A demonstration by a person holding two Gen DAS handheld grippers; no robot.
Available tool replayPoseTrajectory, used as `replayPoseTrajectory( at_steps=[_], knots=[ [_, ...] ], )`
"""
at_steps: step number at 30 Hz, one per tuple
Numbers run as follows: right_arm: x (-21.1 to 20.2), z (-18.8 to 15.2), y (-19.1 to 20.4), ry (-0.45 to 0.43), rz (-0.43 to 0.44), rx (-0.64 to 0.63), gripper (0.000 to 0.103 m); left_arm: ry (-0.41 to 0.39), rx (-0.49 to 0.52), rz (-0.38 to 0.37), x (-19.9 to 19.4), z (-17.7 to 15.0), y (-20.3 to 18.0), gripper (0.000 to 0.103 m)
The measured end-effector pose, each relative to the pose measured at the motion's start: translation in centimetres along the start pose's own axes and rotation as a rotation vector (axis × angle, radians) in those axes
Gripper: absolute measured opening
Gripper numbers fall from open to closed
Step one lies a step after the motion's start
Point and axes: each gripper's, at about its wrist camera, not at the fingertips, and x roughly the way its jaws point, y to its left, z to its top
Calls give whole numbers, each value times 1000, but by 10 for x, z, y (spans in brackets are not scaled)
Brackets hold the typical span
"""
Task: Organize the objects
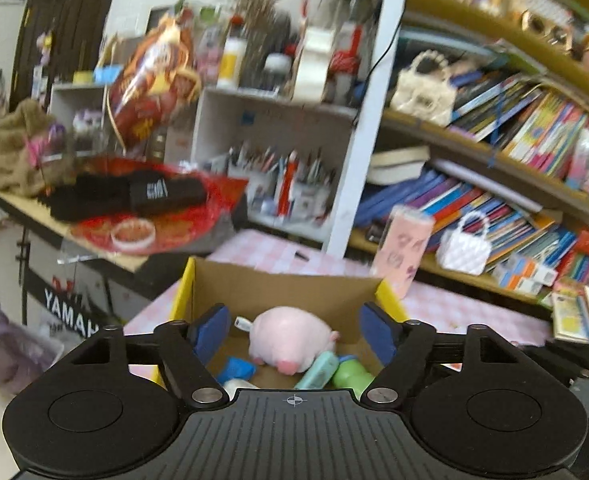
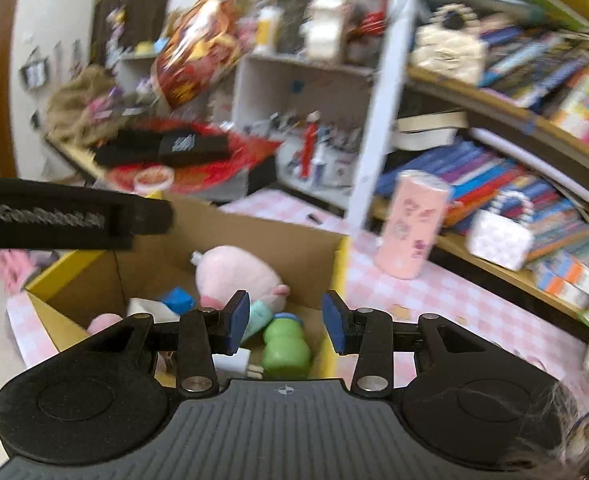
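An open cardboard box point(image 1: 286, 284) with yellow sides stands on the pink checked table. In it lie a pink plush pig point(image 1: 294, 340), a green bottle point(image 1: 352, 376), a mint case point(image 1: 318, 372) and a blue block point(image 1: 238, 368). My left gripper point(image 1: 294, 334) is open and empty above the box. In the right wrist view the box point(image 2: 254, 236) holds the pig point(image 2: 234, 276), the green bottle point(image 2: 284, 346) and the blue block point(image 2: 178, 300). My right gripper point(image 2: 285, 322) is open and empty over the box's right side. The left gripper's body point(image 2: 62, 220) shows at the left.
A pink patterned cup point(image 2: 412, 224) stands on the table right of the box; it also shows in the left wrist view point(image 1: 406, 252). A white handbag point(image 2: 498, 236) sits on the low bookshelf. A cluttered desk point(image 1: 106, 216) with a red tray lies behind left.
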Motion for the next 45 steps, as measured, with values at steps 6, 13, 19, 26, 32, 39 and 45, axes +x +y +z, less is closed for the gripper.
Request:
replayPoseTrajectory(
  at_steps=[6,13,19,26,32,39,45],
  knots=[
    [-48,-36,-15,24,-128,132,39,-10,53,-12,-40,-23,-9,82],
    [-95,-88,-12,85,-303,293,44,72,96,-43,-69,-74,-22,82],
    [-131,-129,3,106,-444,354,44,165,156,-59,-83,-115,-36,82],
    [-156,-161,0,157,-527,409,44,215,243,-130,-95,-139,-57,83],
    [-162,-172,-9,172,-546,419,46,224,301,-159,-97,-149,-74,83],
    [-160,-174,-18,186,-540,416,47,237,318,-154,-91,-152,-91,83],
    [-157,-172,-21,192,-539,421,48,254,320,-127,-86,-154,-98,83]
  ],
)
